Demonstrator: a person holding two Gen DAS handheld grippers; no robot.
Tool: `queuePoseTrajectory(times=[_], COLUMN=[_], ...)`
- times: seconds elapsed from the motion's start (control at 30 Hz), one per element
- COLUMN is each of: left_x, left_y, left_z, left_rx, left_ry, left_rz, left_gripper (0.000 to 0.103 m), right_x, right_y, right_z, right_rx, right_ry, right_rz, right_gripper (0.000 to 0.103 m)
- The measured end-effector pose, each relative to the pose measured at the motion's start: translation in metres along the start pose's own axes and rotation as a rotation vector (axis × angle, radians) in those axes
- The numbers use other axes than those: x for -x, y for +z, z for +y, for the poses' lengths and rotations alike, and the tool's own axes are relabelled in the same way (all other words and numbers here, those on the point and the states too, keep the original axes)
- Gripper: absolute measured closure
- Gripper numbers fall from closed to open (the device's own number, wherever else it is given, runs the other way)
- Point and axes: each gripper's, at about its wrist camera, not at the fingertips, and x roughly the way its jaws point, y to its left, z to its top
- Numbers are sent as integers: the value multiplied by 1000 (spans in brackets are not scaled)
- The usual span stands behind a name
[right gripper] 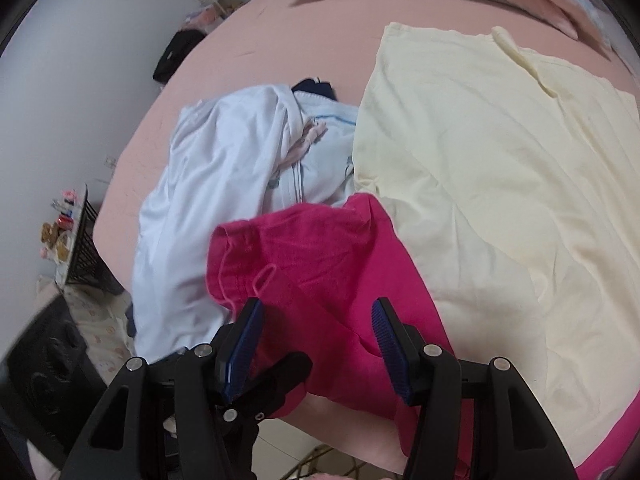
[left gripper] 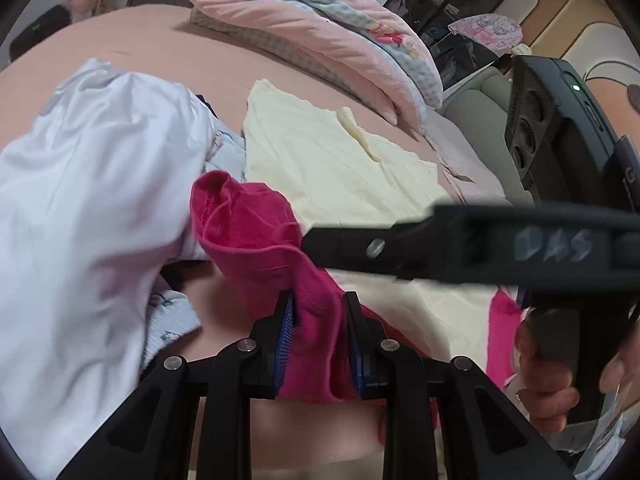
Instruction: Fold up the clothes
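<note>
Much of the magenta garment [right gripper: 320, 264] was hidden: its near end ran under both grippers and off the lower edge of the right wrist view, so its cut could not be told. It lay crumpled on the pink bed sheet [right gripper: 280, 36], between a pale blue heap [right gripper: 208, 184] at left and a flat cream cloth [right gripper: 480, 160] at right, one hemmed opening bunched upward. The left gripper [left gripper: 318, 312] pinched a fold of it between narrow jaws. The right gripper [right gripper: 316, 316] hung over it, jaws wide, pads clear of the fabric.
</note>
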Motion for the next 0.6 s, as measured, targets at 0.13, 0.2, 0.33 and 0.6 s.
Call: queuePoseTrajectory(times=[0.13,0.2,0.33,0.6], left_x=[0,0,-3,-6], left_y=[1,0,-2,-3], left_z=[-5,-10,-15,-11], left_rx=[-3,-16,-20,4], left_ry=[-38,-47,-80,-95], left_rz=[0,-2,8,37], left_gripper=[81,81,81,82], right_x=[4,3,-5,-16], right_y=[1,0,-5,-15], right_z=[-7,-6,2,3], right_rx=[-57,-56,-14,59], right_ry=[83,71,73,9], right_rz=[2,-1,11,1], right_gripper=[45,44,44,70])
